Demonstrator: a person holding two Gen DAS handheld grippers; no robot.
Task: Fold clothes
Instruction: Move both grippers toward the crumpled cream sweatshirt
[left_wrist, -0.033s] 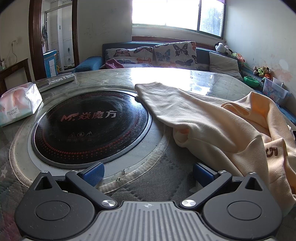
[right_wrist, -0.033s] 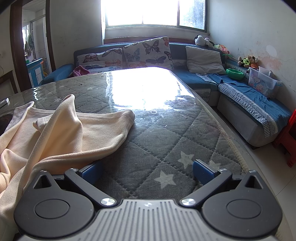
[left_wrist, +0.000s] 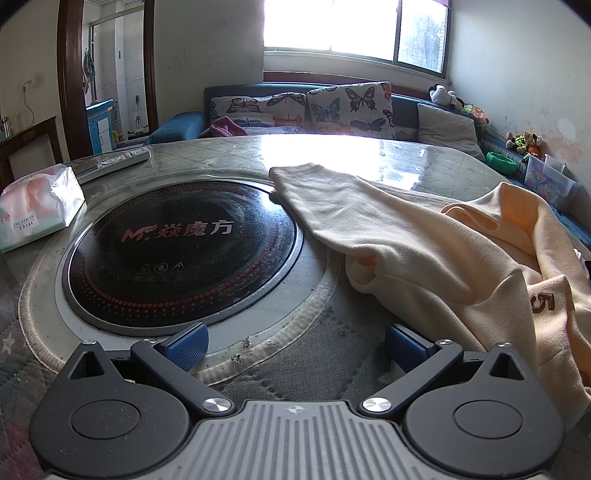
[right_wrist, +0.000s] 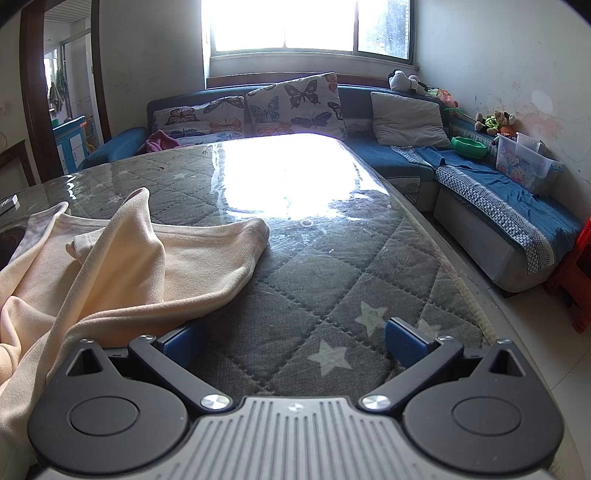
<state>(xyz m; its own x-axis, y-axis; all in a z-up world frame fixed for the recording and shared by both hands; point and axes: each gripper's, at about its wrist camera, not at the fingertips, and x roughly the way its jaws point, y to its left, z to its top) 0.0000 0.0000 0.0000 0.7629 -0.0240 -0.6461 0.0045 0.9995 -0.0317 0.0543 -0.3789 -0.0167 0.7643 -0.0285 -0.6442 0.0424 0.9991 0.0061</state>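
Left wrist view: left gripper (left_wrist: 294, 345), jaws spread wide, empty, low over a quilted grey table (left_wrist: 332, 332); round black cooktop (left_wrist: 181, 251) set into the surface ahead; tissue pack (left_wrist: 37, 210) and remote control (left_wrist: 114, 162) at far left. Cream garment (left_wrist: 424, 251), crumpled, one sleeve reaching the cooktop's rim, brown "5" on its right side. Right wrist view: right gripper (right_wrist: 294, 341), jaws spread, holding nothing; same garment (right_wrist: 122, 258) heaped to the left, its hem just beside the left blue pad (right_wrist: 181, 339). Blue sofa (right_wrist: 480, 192) beyond.
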